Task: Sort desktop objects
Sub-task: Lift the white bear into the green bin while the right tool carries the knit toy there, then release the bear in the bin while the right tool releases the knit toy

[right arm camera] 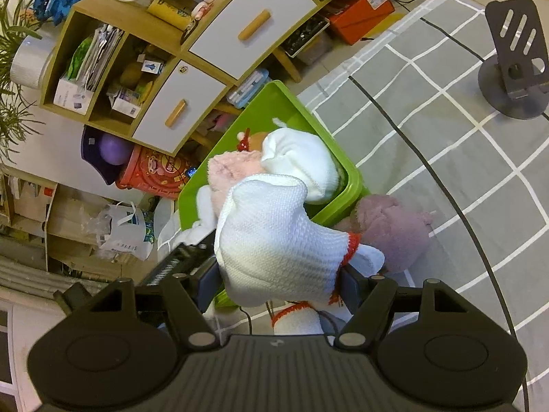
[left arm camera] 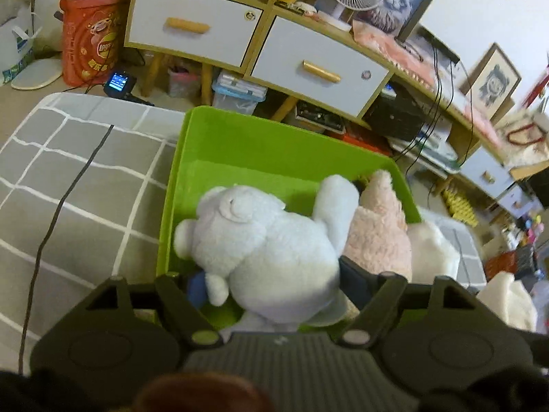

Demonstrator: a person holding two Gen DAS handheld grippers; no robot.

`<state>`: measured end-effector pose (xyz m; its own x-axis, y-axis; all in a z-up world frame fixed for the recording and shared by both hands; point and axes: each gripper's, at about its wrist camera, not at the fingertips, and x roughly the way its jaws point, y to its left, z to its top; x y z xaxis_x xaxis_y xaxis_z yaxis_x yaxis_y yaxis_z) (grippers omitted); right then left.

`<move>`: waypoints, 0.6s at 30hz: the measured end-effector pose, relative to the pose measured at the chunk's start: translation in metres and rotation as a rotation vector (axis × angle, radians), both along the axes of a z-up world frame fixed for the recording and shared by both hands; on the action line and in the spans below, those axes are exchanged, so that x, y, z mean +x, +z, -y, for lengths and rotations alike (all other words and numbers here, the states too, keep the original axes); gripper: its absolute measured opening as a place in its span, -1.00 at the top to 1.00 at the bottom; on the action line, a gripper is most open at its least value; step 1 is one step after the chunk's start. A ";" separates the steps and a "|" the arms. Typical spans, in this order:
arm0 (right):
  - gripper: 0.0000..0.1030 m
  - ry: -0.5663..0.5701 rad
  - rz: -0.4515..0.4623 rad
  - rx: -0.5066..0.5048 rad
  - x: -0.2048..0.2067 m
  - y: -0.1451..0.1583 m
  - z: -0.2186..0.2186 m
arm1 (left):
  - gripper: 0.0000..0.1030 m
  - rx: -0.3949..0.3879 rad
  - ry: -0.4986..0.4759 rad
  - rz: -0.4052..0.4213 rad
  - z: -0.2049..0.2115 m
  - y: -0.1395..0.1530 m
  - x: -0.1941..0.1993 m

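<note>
Green bin (left arm camera: pixel 219 144) collects toys: my left gripper (left arm camera: pixel 274 288) brackets the blue plush (left arm camera: pixel 271 240), grip unclear; my right gripper (right arm camera: pixel 278 274) clamps white knitwear (right arm camera: pixel 274 240).

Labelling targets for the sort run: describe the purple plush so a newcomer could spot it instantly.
Find the green bin on the grey checked cloth. The purple plush lies on the cloth outside it, against the bin's near corner. It is the only lilac toy there; those in the bin are pink and white.

Left tongs (left arm camera: pixel 271 274) and right tongs (right arm camera: pixel 278 274) (both angled downward), each gripping.
</note>
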<state>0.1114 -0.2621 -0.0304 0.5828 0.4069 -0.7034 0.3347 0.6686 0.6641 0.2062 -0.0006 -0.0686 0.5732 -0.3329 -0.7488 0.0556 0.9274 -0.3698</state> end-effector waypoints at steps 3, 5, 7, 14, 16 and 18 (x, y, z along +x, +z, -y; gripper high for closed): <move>-0.39 0.005 0.000 -0.007 -0.001 0.002 0.001 | -0.75 -0.028 0.023 -0.031 -0.002 0.004 -0.002; -0.39 0.004 -0.003 -0.009 -0.002 0.002 0.003 | -0.82 -0.047 0.050 -0.057 -0.004 0.008 -0.004; -0.39 -0.002 -0.003 -0.007 -0.004 0.003 0.005 | -0.86 -0.042 0.066 -0.073 -0.004 0.014 -0.008; -0.39 0.002 0.001 0.020 -0.002 0.003 0.004 | -0.94 -0.018 0.102 -0.114 -0.009 0.038 -0.027; -0.39 0.012 0.002 0.023 -0.001 0.003 0.001 | -0.99 -0.040 0.124 -0.131 -0.017 0.043 -0.035; -0.39 0.017 0.003 0.021 -0.001 0.003 -0.002 | -0.99 -0.062 0.131 -0.133 -0.024 0.047 -0.042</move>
